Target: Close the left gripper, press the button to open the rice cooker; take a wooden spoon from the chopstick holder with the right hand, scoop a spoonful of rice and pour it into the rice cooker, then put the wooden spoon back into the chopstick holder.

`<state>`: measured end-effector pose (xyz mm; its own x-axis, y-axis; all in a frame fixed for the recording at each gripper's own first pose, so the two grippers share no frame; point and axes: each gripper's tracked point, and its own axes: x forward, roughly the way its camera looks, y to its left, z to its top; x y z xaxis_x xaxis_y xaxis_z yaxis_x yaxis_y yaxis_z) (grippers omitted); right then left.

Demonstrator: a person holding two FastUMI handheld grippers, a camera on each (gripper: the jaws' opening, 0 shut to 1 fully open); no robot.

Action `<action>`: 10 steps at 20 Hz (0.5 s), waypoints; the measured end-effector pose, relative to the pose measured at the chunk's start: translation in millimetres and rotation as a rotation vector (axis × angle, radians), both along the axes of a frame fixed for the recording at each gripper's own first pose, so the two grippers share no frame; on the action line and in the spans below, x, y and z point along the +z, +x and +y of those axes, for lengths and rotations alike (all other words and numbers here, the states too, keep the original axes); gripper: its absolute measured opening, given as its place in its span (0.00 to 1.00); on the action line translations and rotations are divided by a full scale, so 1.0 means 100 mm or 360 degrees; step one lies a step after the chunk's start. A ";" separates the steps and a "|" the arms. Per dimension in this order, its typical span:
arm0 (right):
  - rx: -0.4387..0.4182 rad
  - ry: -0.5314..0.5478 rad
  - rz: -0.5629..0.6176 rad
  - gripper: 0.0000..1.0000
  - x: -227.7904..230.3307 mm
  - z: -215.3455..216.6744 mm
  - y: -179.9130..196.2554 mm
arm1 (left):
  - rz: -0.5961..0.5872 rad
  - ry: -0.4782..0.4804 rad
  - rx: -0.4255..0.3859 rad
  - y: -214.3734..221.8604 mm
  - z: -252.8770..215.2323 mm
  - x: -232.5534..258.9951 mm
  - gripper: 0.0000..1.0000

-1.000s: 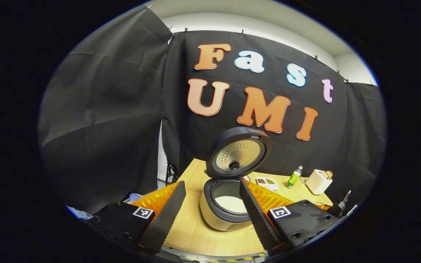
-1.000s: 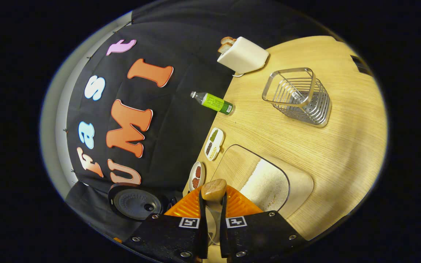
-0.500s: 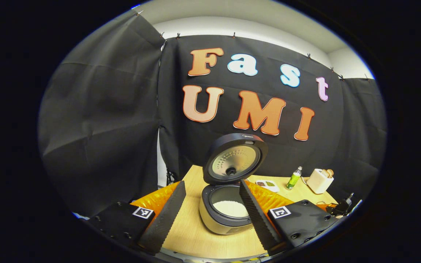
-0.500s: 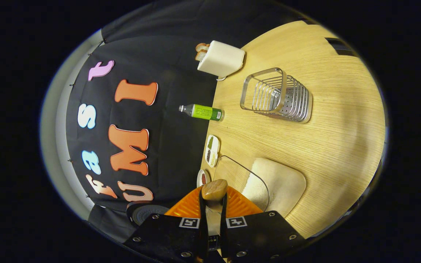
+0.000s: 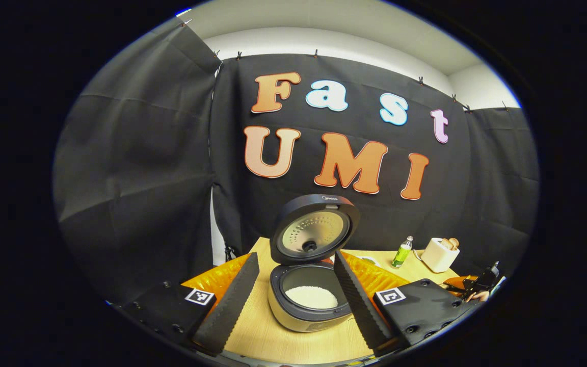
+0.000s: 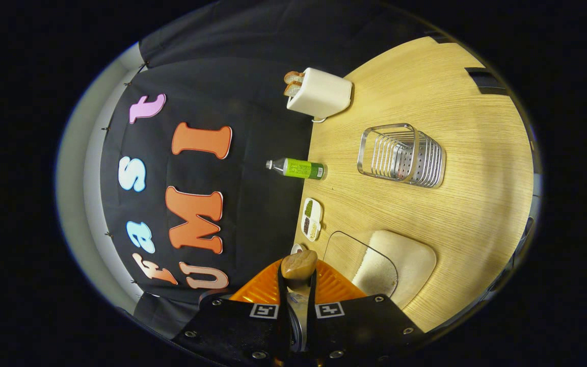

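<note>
We find the right tool point(image 6: 297, 285) clamped on the brown wooden spoon point(image 6: 298, 265), above the light wood surface point(image 6: 477, 214), well apart from the wire metal chopstick holder point(image 6: 401, 155). The left tool point(image 5: 296, 300) stands wide apart, empty, before the open grey rice cooker point(image 5: 308, 300), white rice point(image 5: 311, 297) inside.

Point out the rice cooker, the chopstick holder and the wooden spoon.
rice cooker point(image 5: 293, 317): left gripper view, front wall.
chopstick holder point(image 6: 428, 165): right gripper view, slatted side.
wooden spoon point(image 6: 298, 265): right gripper view, handle end.

Rice point(image 5: 311, 296) in open rice cooker point(image 5: 308, 306) on table point(image 5: 293, 341) — bottle point(image 5: 402, 252), toaster point(image 5: 439, 254) behind, rightward.
</note>
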<state>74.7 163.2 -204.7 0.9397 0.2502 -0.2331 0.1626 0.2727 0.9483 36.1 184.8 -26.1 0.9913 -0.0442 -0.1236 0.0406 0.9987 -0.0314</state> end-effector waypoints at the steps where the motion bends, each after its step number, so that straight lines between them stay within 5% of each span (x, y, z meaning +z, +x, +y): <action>1: 0.0002 0.0012 0.0004 0.12 0.03 0.01 0.00 | -0.0006 0.0000 -0.0001 0.00 0.01 0.02 0.99; 10: 0.0069 0.0093 -0.0095 0.12 0.66 0.31 0.03 | -0.0041 0.0045 0.0008 -0.07 0.01 0.09 0.99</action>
